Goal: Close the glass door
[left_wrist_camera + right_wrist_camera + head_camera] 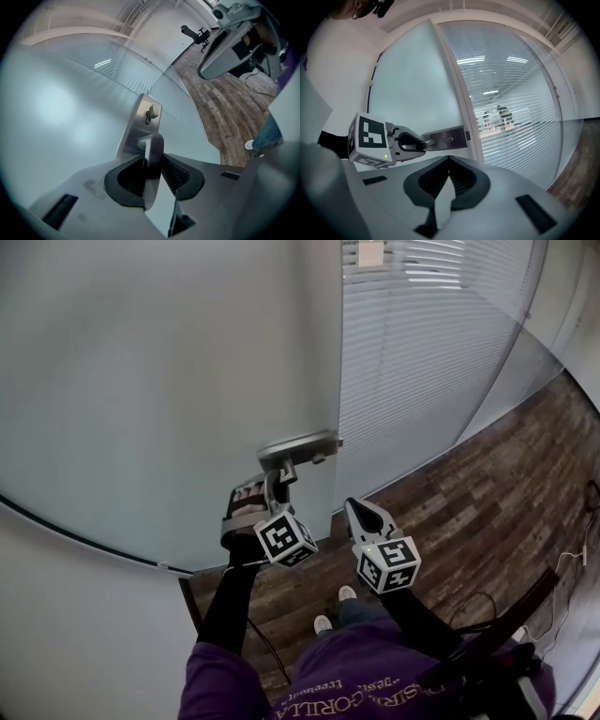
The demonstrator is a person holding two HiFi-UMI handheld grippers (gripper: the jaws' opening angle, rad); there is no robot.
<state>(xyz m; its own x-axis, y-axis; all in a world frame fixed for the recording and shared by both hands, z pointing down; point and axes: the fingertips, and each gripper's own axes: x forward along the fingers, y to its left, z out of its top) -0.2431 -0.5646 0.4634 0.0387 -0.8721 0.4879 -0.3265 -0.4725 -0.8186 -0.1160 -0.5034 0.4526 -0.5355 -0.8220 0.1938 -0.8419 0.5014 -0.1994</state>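
Note:
The frosted glass door (pixel 169 381) fills the left of the head view, its free edge running down the middle. A metal lock plate (pixel 298 445) with a lever handle (pixel 153 150) and a small thumb turn (pixel 151 112) sits at that edge. My left gripper (pixel 274 482) is shut on the lever handle, the bar pinched between both pads. My right gripper (pixel 359 512) hangs in the air to the right of the door edge, shut with nothing in it. From the right gripper view I see the left gripper (pixel 412 142) at the lock plate (pixel 447 138).
A fixed glass wall with horizontal blinds (pixel 422 343) stands just right of the door edge. Dark wood flooring (pixel 487 512) runs below it, with cables (pixel 562 568) lying at the right. The person's shoes (pixel 335 607) show beneath the grippers.

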